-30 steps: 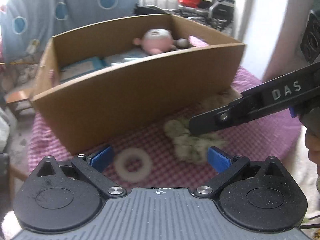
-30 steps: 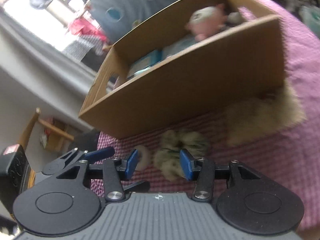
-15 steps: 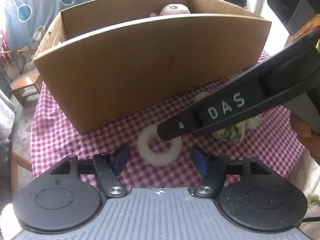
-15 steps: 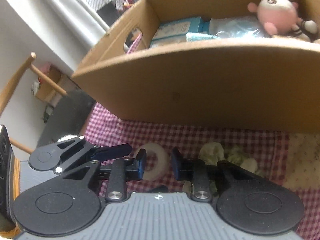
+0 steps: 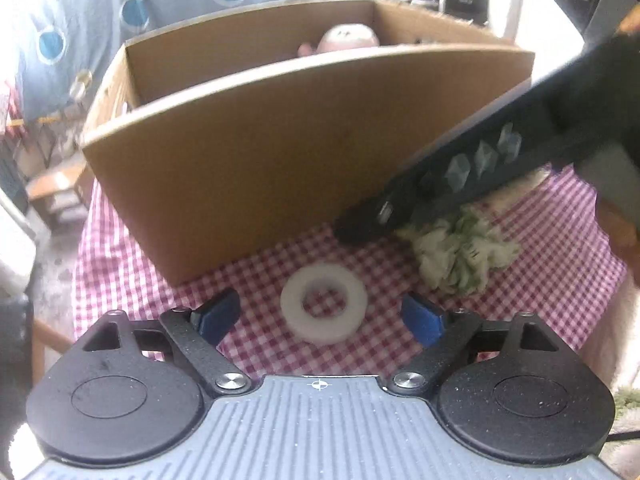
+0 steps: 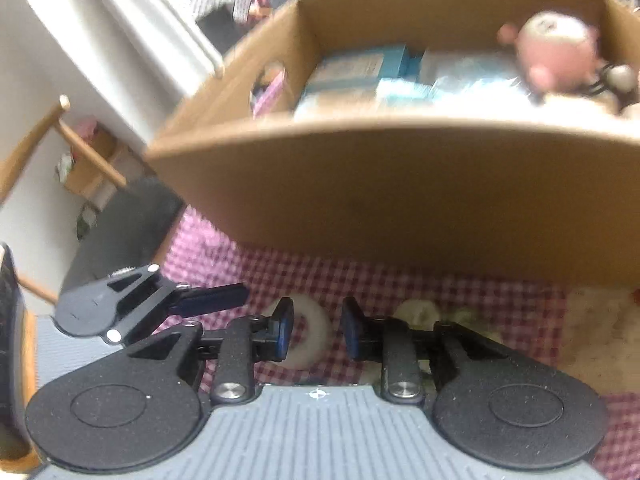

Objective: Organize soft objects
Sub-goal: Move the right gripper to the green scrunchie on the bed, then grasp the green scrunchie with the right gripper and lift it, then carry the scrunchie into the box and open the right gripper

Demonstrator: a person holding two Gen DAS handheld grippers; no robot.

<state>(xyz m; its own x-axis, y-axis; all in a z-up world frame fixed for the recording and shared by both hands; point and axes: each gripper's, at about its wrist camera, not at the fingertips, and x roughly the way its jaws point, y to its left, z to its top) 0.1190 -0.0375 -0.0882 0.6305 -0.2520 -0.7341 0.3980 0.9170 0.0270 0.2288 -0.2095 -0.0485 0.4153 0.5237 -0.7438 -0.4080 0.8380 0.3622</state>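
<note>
Counter (image 5: 560, 292), red-white check cloth: we log 1 cardboard box (image 5: 288, 152) at the back, open top.

Box contents, per right wrist view: pink plush toy (image 6: 554, 54) at right end; blue-white packets (image 6: 372, 80) along the middle; small pink item at left end, too blurred to ID.

Item 1: white foam ring (image 5: 324, 304), flat on the cloth just in front of the box, not touching it. We see it lying between our left tongs (image 5: 320, 316), w/ blue pads (image 5: 218, 314) spread wide either side and a gap to the ring on both sides. Nothing gripped.

Item 2: crumpled greenish-white cloth (image 5: 460, 256), on the counter to the right of the ring, apart from it.

Right tongs (image 6: 316, 330): pads set close w/ a narrow gap left, empty; ring shows through and behind that gap. In left wrist view the right unit crosses above the crumpled cloth, tip near the box front.

Beige fluffy patch (image 6: 600, 336) at far right, by the box corner.
</note>
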